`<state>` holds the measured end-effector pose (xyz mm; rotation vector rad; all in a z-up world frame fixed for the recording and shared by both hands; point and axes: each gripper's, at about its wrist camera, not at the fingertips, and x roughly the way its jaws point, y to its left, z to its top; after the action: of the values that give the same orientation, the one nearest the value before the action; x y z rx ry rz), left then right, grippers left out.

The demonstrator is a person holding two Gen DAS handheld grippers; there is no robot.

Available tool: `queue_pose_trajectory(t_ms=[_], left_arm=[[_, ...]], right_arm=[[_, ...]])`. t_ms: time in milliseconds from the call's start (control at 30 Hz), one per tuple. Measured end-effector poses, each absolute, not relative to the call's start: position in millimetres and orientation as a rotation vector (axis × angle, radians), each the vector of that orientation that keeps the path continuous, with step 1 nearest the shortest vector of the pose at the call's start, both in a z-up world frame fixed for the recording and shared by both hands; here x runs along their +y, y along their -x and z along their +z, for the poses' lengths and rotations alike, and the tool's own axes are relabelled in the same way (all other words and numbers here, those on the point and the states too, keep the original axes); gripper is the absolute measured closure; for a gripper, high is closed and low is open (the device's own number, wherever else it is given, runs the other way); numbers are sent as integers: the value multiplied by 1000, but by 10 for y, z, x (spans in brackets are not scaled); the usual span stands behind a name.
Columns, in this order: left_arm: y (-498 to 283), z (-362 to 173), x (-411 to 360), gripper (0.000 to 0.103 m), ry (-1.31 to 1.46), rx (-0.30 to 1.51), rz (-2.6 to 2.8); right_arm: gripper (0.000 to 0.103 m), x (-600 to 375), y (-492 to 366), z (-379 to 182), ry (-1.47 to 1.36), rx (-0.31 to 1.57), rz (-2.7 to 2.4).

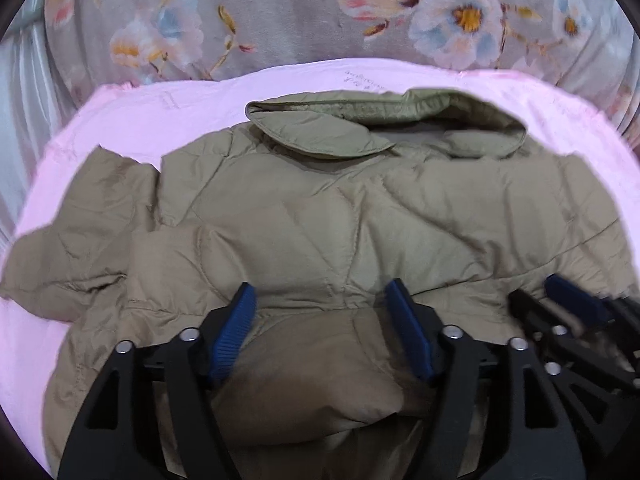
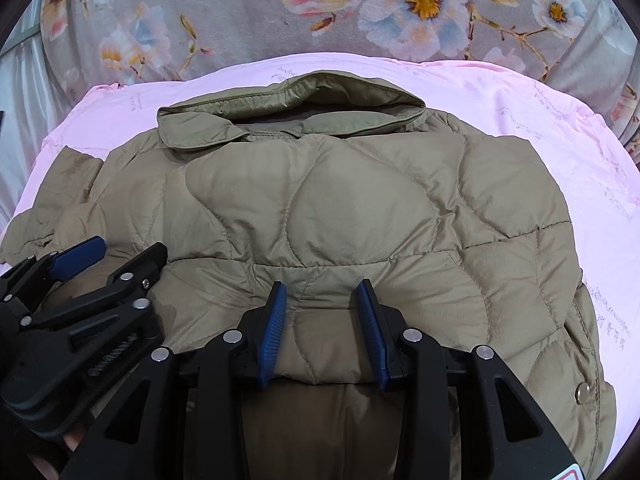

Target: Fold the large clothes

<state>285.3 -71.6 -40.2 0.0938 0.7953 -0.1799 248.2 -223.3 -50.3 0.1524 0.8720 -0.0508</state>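
Observation:
A khaki quilted jacket (image 1: pixel 320 208) lies spread on a pink sheet (image 1: pixel 132 120), collar (image 1: pixel 360 120) at the far side. My left gripper (image 1: pixel 320 286) stands open and wide over the near hem. A puffed fold of the jacket lies loose between its blue pads (image 1: pixel 236 328). My right gripper (image 2: pixel 322 285) is shut on a bulging fold of the jacket (image 2: pixel 360 200) at the near edge, the fabric squeezed between both pads. Each gripper shows in the other's view: the right gripper (image 1: pixel 540 296) to the right, the left gripper (image 2: pixel 124 254) to the left, close beside each other.
A grey floral quilt (image 2: pixel 240 20) lies beyond the pink sheet (image 2: pixel 560 152). A loose sleeve (image 1: pixel 60 256) trails off to the left. A metal snap (image 2: pixel 582 391) sits on the jacket's right edge. Pale curtain-like cloth (image 1: pixel 20 152) hangs at far left. A hand (image 2: pixel 60 452) holds the left gripper.

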Motion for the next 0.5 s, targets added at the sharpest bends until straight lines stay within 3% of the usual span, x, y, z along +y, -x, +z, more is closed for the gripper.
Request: queue_pose_trajectory(t_ms=[133, 233, 367, 500], left_arm=[[-2700, -134, -210, 28, 49, 787, -160], [-2562, 93, 470, 16, 180, 754, -129], [-2563, 198, 1528, 14, 225, 724, 70], [-2787, 7, 2633, 15, 353, 795, 279]], right_arm=[[66, -2277, -2453, -474, -181, 858, -43], [64, -2235, -2287, -327, -130, 832, -112], [53, -2077, -1956, -105, -137, 797, -106], [50, -1826, -1708, -36, -115, 799, -70]])
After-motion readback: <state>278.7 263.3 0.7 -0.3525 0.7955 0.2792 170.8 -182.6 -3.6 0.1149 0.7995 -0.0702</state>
